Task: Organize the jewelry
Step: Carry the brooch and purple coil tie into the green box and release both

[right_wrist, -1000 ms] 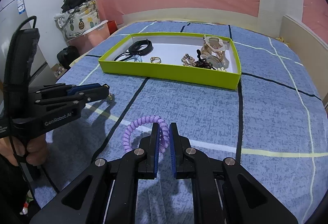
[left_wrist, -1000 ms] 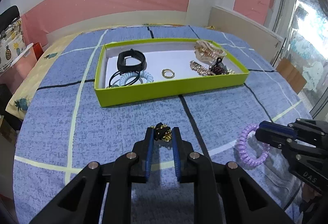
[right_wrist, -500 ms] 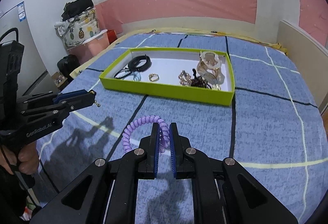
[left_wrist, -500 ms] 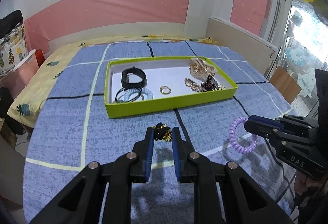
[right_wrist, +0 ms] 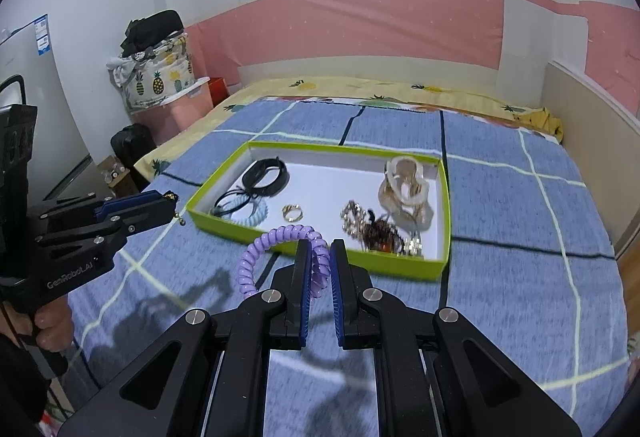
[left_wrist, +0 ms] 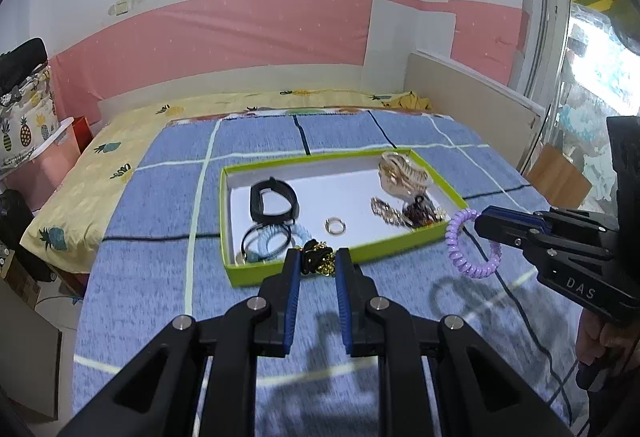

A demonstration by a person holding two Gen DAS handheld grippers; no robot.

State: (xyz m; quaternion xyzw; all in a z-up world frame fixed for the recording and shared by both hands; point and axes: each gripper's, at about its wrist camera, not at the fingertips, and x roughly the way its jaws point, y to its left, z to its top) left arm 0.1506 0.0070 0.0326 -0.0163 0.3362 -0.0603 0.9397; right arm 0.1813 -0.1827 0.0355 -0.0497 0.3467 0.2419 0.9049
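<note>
Lime-green cardboard forms the shallow tray (left_wrist: 404,239) lying on a bed covered with a blue checked bedspread (right_wrist: 520,205), and its white floor holds several pieces of jewelry. At its left end lie a black band (left_wrist: 273,199) and a pale blue coil tie (right_wrist: 256,213) with a thin black loop across it; a gold ring (left_wrist: 334,226) sits near the middle, and toward the right end are a gold chain (right_wrist: 352,217), a dark beaded piece (right_wrist: 380,231) and a pale gold hair claw (right_wrist: 404,185). The left tongs (left_wrist: 318,264) are closed on a black and gold trinket (left_wrist: 318,259), holding it above the bedspread just before the tray's near wall. The right tongs (right_wrist: 320,257) pinch a purple spiral hair tie (right_wrist: 276,241), whose loop hangs out to their left, off the bed and in front of the tray's near edge. In the left wrist view that purple loop shows close by the tray's right near corner. A hand (right_wrist: 50,321) grips the left tool's handle at the lower left of the right wrist view.
</note>
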